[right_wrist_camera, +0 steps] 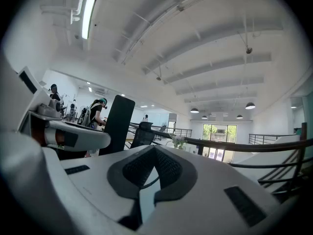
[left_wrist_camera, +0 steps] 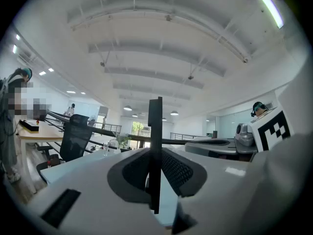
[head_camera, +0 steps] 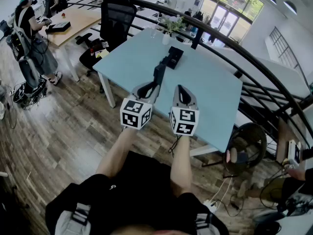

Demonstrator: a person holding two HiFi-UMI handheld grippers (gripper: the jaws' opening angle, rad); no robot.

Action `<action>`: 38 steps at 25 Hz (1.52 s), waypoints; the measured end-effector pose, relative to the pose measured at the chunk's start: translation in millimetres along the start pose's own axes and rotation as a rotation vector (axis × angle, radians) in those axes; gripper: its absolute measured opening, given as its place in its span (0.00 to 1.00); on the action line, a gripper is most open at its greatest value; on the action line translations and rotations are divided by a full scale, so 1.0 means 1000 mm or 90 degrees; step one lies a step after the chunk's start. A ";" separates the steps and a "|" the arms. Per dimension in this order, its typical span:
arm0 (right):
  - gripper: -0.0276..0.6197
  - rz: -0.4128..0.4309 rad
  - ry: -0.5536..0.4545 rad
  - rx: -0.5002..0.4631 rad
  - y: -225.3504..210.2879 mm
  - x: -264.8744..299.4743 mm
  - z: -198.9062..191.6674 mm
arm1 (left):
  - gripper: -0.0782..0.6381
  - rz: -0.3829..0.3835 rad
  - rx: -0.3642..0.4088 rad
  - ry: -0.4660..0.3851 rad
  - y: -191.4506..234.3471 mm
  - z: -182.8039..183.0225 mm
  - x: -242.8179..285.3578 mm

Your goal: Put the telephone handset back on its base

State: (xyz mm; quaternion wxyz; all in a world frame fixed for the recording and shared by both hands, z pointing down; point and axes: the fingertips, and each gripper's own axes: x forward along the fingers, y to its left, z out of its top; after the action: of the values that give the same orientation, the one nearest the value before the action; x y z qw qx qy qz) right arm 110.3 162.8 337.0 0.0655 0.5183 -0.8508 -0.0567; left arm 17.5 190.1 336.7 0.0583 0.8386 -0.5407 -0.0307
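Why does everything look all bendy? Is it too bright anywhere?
Head view: the wide lens bows the railing into a curve. Left gripper view: black corners; the handset shows dark against the bright ceiling. Right gripper view: the light strip glares white.

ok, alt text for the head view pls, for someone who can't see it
The left gripper holds a dark telephone handset upright in its jaws over a light blue table, short of the black base farther along it. The right gripper is beside it, jaws together on nothing.
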 end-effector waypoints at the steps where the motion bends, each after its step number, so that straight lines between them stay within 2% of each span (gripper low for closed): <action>1: 0.03 0.005 -0.006 0.003 0.001 0.001 0.001 | 0.20 0.000 0.002 0.000 0.000 0.000 0.001; 6: 0.03 0.018 -0.013 0.015 0.003 0.013 -0.002 | 0.20 0.006 0.000 0.008 0.009 -0.004 0.005; 13: 0.03 0.028 0.001 0.036 0.007 0.043 -0.018 | 0.20 0.030 -0.027 0.019 0.048 -0.017 0.013; 20: 0.03 0.013 0.029 0.034 -0.008 0.096 -0.042 | 0.20 0.013 -0.063 0.034 0.089 -0.037 0.062; 23: 0.03 -0.001 0.050 0.061 -0.023 0.125 -0.060 | 0.20 -0.007 -0.078 0.051 0.103 -0.050 0.095; 29: 0.03 -0.020 0.087 0.120 -0.041 0.209 -0.103 | 0.20 -0.052 -0.097 0.122 0.149 -0.081 0.165; 33: 0.03 -0.030 0.039 0.135 -0.052 0.270 -0.103 | 0.20 -0.087 -0.119 0.155 0.186 -0.101 0.215; 38: 0.03 -0.058 0.078 0.147 -0.070 0.326 -0.113 | 0.20 -0.133 -0.151 0.197 0.213 -0.117 0.268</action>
State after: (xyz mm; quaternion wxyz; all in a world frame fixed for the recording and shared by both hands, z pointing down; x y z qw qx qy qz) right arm 42.4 -162.6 454.3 0.0545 0.5627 -0.8219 0.0701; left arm -50.8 -133.1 483.4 0.2352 0.8722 -0.4280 0.0294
